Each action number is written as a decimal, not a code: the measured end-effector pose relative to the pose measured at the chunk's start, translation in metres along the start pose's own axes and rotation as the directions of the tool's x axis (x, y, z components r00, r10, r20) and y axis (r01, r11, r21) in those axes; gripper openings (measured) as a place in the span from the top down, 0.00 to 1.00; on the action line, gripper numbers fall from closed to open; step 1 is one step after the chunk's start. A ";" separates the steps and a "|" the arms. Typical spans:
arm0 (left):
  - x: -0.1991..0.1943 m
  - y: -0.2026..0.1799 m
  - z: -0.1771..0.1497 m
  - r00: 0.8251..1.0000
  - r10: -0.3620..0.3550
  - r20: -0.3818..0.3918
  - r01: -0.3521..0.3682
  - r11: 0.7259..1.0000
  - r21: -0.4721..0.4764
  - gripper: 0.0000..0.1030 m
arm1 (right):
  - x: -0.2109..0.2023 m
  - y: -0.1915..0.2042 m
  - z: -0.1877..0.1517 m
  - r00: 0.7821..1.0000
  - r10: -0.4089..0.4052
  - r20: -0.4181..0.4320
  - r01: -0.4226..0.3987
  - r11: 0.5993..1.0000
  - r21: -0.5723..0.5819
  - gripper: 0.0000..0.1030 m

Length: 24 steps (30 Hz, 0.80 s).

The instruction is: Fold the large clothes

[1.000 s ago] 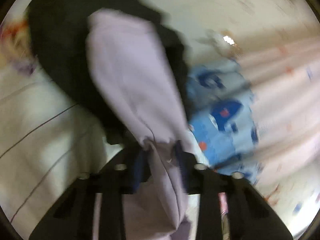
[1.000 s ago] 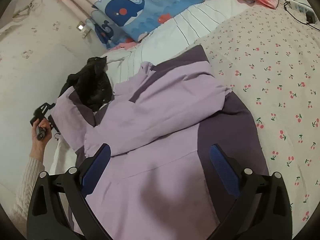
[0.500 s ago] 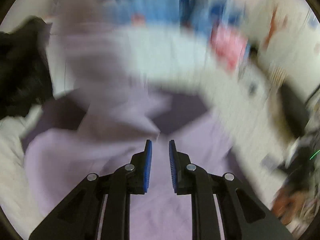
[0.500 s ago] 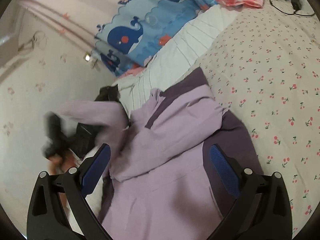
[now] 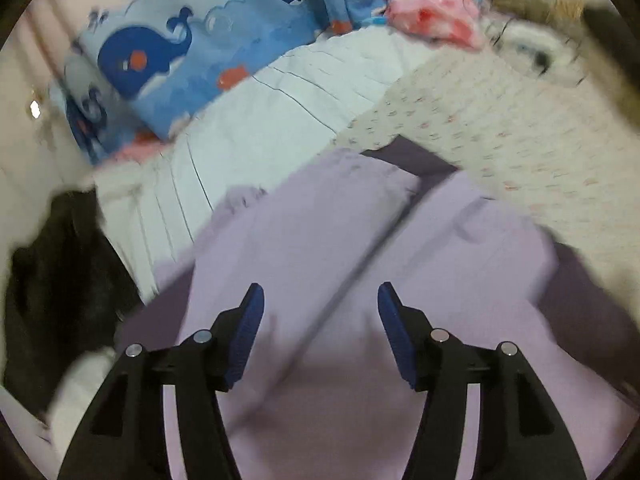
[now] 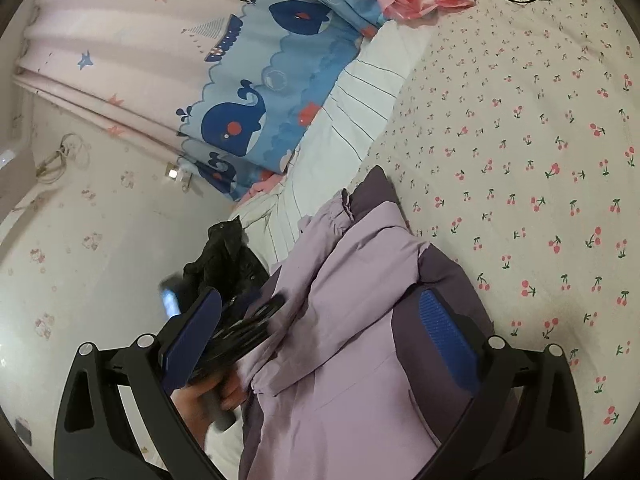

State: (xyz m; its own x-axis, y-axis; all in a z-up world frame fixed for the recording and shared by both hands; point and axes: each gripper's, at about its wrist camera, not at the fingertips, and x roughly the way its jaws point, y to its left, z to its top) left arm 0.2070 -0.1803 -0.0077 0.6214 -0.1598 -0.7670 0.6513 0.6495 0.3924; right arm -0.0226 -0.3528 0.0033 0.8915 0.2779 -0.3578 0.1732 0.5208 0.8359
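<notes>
- Cherry-print cotton bedsheet [image 6: 520, 128] carries the lilac-and-purple padded jacket [image 6: 352, 360], lying near its white-quilt edge.
- Your left gripper [image 5: 320, 312] has just been opening; fingers apart, empty, above the jacket.
- Your right gripper [image 6: 320, 320] stands wide, holding nothing.

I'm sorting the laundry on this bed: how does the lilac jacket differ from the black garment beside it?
The lilac jacket is pale with dark purple panels; the black garment is one dark colour. The jacket lies spread with sleeves folded in; the black one is crumpled. The jacket looks larger. Both lie on the bed.
</notes>
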 end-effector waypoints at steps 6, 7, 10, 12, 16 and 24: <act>0.081 0.010 0.025 0.990 -0.049 -0.132 0.017 0.971 -0.237 0.58 | 0.004 0.005 -0.002 1.000 0.007 -0.021 -0.007 1.000 -0.010 0.07; 0.080 0.019 0.026 0.989 -0.100 -0.112 0.062 0.951 -0.302 0.63 | 0.004 0.004 -0.002 1.000 0.010 -0.022 -0.010 1.000 -0.007 0.07; 0.059 0.035 0.019 0.977 -0.210 -0.025 0.188 0.917 -0.352 0.90 | 0.004 0.004 -0.003 0.999 0.022 -0.025 -0.022 1.000 0.003 0.07; 0.056 0.043 0.016 0.975 -0.218 -0.034 0.191 0.913 -0.361 0.95 | 0.004 0.006 -0.005 0.999 0.027 -0.030 -0.027 1.000 0.000 0.07; 0.043 0.041 0.015 0.976 -0.218 0.018 0.212 0.921 -0.327 0.96 | 0.007 0.007 -0.009 0.999 0.024 -0.033 -0.025 1.000 -0.001 0.07; 0.058 -0.023 0.021 0.998 0.060 -0.002 -0.060 0.997 -0.053 0.08 | 0.013 0.007 -0.011 0.998 0.025 -0.056 -0.025 1.000 0.001 0.07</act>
State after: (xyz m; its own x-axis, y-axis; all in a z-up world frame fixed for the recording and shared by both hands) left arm 0.2372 -0.2200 -0.0502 0.6586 -0.1187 -0.7430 0.5886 0.6964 0.4105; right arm -0.0146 -0.3363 -0.0003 0.8707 0.3359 -0.3592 0.1509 0.5128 0.8452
